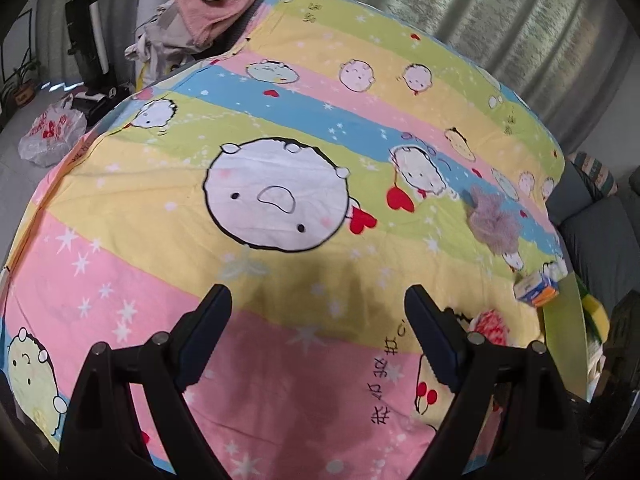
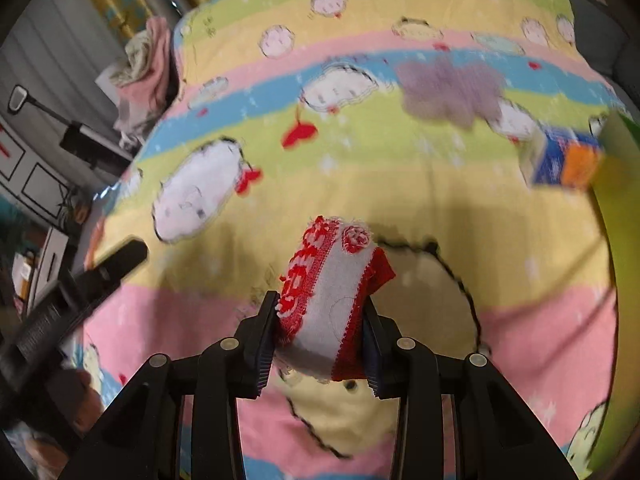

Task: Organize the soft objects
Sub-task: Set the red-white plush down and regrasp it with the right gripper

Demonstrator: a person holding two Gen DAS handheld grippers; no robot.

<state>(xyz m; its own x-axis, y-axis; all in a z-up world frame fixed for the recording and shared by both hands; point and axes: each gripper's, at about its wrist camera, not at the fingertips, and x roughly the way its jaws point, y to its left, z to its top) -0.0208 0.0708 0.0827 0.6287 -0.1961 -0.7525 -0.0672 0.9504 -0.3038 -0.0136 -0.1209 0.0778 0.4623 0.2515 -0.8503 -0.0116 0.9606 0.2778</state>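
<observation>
left wrist view: looks steeply down along its fingers at the striped bedsheet point(image 1: 280, 80), from fairly high.
right wrist view: sits nearer the bedsheet point(image 2: 360, 168), tilted, blurred.
shared: purple puff point(image 1: 494, 220) point(image 2: 452, 88), blue-orange box point(image 1: 536, 288) point(image 2: 564, 158) near the bed's right edge.

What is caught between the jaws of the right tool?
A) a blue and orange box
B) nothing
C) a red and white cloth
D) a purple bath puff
C: in the right wrist view the red and white cloth sits pinched between the right gripper pads.
</observation>
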